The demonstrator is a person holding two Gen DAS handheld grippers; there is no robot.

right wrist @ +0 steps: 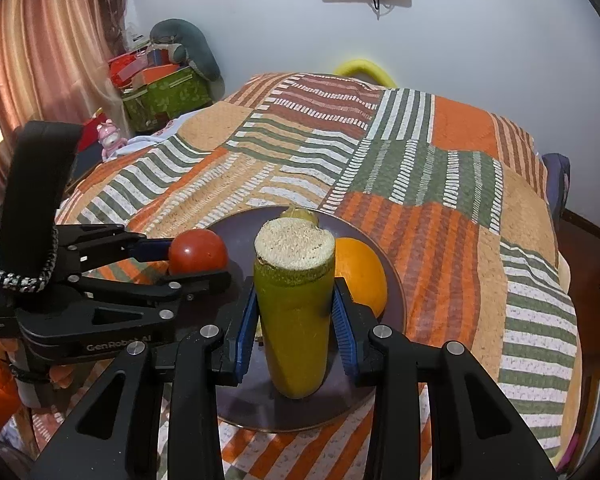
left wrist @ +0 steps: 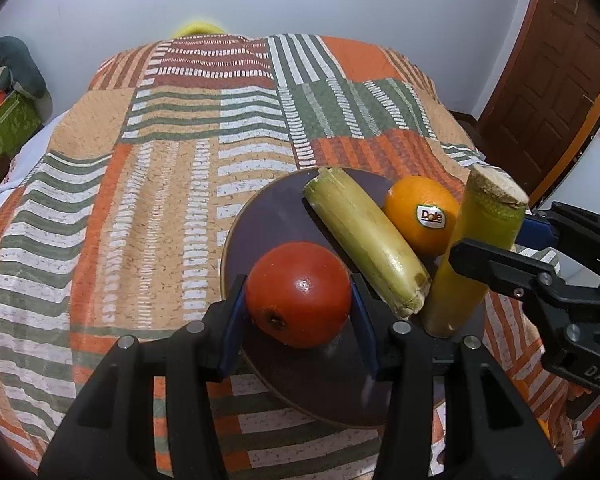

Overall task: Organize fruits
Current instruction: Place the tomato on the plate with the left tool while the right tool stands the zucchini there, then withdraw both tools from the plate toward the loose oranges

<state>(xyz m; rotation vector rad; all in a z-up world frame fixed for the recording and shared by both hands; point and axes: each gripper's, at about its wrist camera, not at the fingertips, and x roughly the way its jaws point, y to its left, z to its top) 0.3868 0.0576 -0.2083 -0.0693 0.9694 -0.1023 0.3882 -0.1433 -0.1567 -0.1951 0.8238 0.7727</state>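
Setting: a dark round plate [left wrist: 260, 216] is sitting on a patchwork bedspread [left wrist: 160, 168] on a bed; no desk is showing.

Fruit on plate: a cut cane stalk [left wrist: 364, 240] is lying flat across the middle, with an orange [left wrist: 416, 212] touching its far side.

Left hand-held gripper [left wrist: 298, 300]: it is bracketing a tomato [left wrist: 296, 292] over the near edge of the plate. The blue pads [left wrist: 232, 320] are sitting at the tomato's two flanks, opened to about its width. Contact looks likely, but how firmly it is pressing I cannot tell.

Right hand-held gripper [right wrist: 294, 328]: it is closing narrowly around a second cane piece [right wrist: 294, 300], holding it upright with the cut end up. The lower end is standing on or just above the plate; I cannot tell which.

Step in hand, as I read it: both pieces are being set down on the plate beside the fruit already there.

Doing it well:
- Lowering the tomato until the plate is taking its weight, since it is round and will likely roll.
- Tipping the upright cane down alongside the flat stalk before letting go; standing on end it looks prone to toppling onto the orange.
- Opening one gripper at a time, as the two are working close together.
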